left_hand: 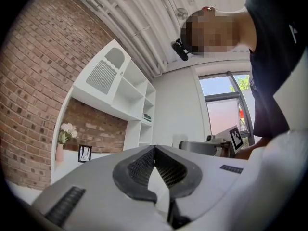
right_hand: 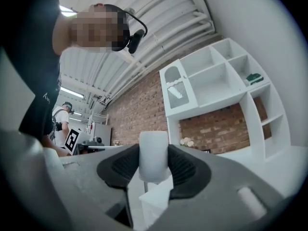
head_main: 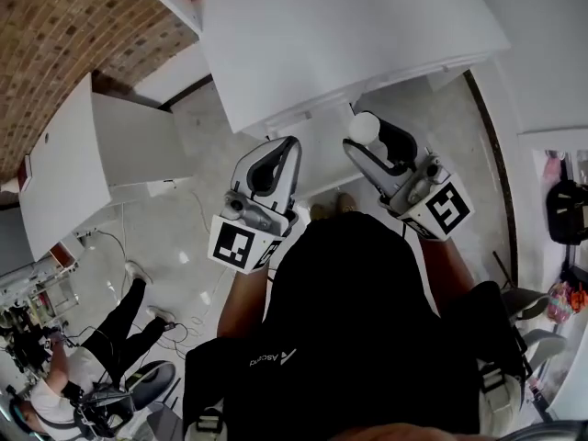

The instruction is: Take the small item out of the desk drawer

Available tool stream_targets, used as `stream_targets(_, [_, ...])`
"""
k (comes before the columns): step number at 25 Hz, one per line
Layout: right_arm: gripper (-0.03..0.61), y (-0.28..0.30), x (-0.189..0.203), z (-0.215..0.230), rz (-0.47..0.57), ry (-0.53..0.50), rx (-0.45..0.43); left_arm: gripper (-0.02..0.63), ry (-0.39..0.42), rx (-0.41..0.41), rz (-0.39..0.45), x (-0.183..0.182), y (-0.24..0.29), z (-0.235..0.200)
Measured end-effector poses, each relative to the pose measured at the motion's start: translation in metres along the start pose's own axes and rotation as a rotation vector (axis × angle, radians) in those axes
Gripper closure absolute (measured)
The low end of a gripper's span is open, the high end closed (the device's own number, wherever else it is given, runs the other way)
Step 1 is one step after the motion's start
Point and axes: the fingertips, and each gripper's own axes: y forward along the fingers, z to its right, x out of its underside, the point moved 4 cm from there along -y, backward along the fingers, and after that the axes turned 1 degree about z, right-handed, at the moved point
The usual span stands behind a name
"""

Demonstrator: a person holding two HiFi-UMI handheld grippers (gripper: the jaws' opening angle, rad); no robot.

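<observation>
The small item (head_main: pixel 365 127), a pale white rounded piece, sits pinched between the jaws of my right gripper (head_main: pixel 360 141), held up in front of the white desk (head_main: pixel 349 35). The right gripper view shows the same white item (right_hand: pixel 154 155) clamped between the dark pads, with my right gripper (right_hand: pixel 154 165) shut on it. My left gripper (head_main: pixel 288 141) hovers beside it to the left; its jaws meet with nothing between them. Its own view confirms the left gripper (left_hand: pixel 155 150) is shut and empty. A white drawer-like box (head_main: pixel 322 159) juts from under the desk edge between the two grippers.
A white cabinet (head_main: pixel 64 163) stands on the left by the brick wall (head_main: pixel 55 35). Another person (head_main: pixel 101 347) crouches at lower left among cables. A white shelf unit (left_hand: pixel 120 90) hangs on the brick wall. Bags and a chair (head_main: pixel 551 310) crowd the right.
</observation>
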Motion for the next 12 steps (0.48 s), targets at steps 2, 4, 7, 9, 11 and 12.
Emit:
stream_targets(2, [0.397,0.0,-0.008,-0.009,0.016,-0.006,-0.001,0.615,-0.005,0.009,0.011,-0.007,-0.002,0.003])
stream_targets(4, [0.397,0.002,-0.01,-0.014,0.018,-0.003,0.002,0.615,-0.003,0.021,0.015,-0.011,-0.002,0.001])
stream_targets(7, [0.397,-0.007,-0.015,-0.014,0.031,-0.001,0.005,0.615,0.022,0.043,0.017,-0.015,0.007,0.01])
stream_targets(9, [0.397,-0.014,-0.019,-0.013,0.045,-0.001,0.009,0.615,0.041,0.054,0.013,-0.018,0.01,0.018])
stream_targets(11, [0.397,-0.016,-0.018,-0.011,0.036,0.006,0.013,0.615,0.053,0.059,0.006,-0.018,0.011,0.02])
stream_targets(12, [0.397,-0.017,-0.018,-0.01,0.035,0.005,0.014,0.615,0.058,0.06,0.002,-0.018,0.011,0.021])
